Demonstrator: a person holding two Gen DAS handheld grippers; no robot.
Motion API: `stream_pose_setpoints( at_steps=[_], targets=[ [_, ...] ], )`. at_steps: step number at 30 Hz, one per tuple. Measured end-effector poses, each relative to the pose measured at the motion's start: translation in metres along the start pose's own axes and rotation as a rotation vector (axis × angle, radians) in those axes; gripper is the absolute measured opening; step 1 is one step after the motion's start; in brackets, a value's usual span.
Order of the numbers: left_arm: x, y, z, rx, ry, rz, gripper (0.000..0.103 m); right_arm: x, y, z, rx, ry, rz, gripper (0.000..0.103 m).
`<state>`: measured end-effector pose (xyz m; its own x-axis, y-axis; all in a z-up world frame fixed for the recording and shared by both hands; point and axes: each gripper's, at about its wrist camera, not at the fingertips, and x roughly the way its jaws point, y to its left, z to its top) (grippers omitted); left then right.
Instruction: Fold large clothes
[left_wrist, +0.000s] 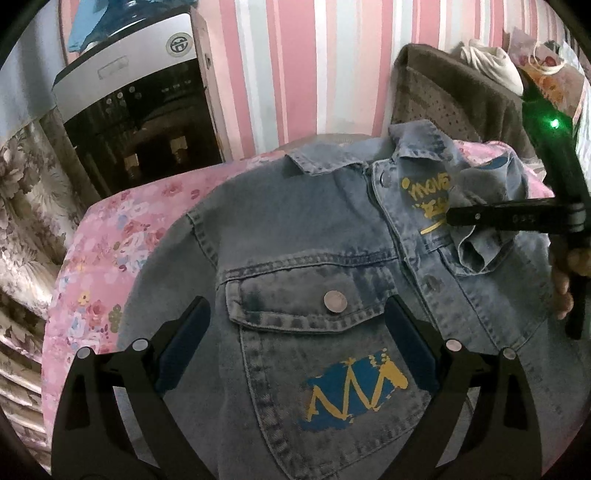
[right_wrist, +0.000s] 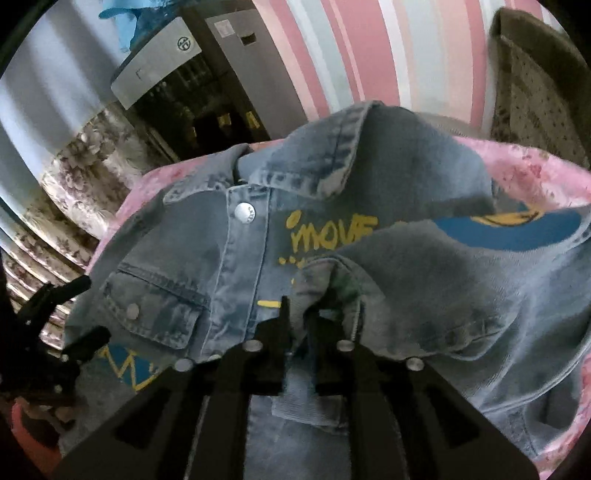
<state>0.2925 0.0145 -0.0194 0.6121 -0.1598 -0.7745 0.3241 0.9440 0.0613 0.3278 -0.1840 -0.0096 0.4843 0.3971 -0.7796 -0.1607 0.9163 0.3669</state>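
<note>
A light blue denim jacket (left_wrist: 295, 236) lies front up on a pink floral cover (left_wrist: 110, 236), collar toward the striped wall. My left gripper (left_wrist: 295, 310) is open and empty, just above the jacket's chest pocket with the round button (left_wrist: 335, 302). My right gripper (right_wrist: 301, 314) is shut on the jacket's sleeve cuff (right_wrist: 332, 288) and holds the sleeve (right_wrist: 461, 288) across the jacket front, over the yellow lettering (right_wrist: 332, 232). In the left wrist view the right gripper (left_wrist: 452, 218) comes in from the right with bunched denim in it.
A water dispenser (left_wrist: 140, 110) stands at the back left by a floral curtain (left_wrist: 26, 206). A brown garment (left_wrist: 454, 96) hangs over something at the back right. The pink and white striped wall (left_wrist: 295, 66) is just behind the surface.
</note>
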Motion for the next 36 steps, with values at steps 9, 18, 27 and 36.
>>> stream_pose_setpoints(
  at_steps=[9,18,27,36],
  targets=[
    [-0.004,-0.039,0.022,0.064,-0.003,-0.058,0.094,-0.083,-0.024,-0.001,-0.034,-0.118,-0.010,0.049],
    [0.031,-0.096,0.046,0.060,0.014,-0.189,0.094,-0.129,-0.116,-0.025,0.006,-0.254,-0.280,0.049],
    [0.083,-0.127,0.055,0.066,0.095,-0.287,0.033,-0.132,-0.149,-0.039,0.023,-0.281,-0.312,0.049],
    [0.039,-0.091,0.062,0.025,0.007,-0.389,0.001,-0.134,-0.142,-0.038,0.029,-0.302,-0.303,0.049]
  ],
)
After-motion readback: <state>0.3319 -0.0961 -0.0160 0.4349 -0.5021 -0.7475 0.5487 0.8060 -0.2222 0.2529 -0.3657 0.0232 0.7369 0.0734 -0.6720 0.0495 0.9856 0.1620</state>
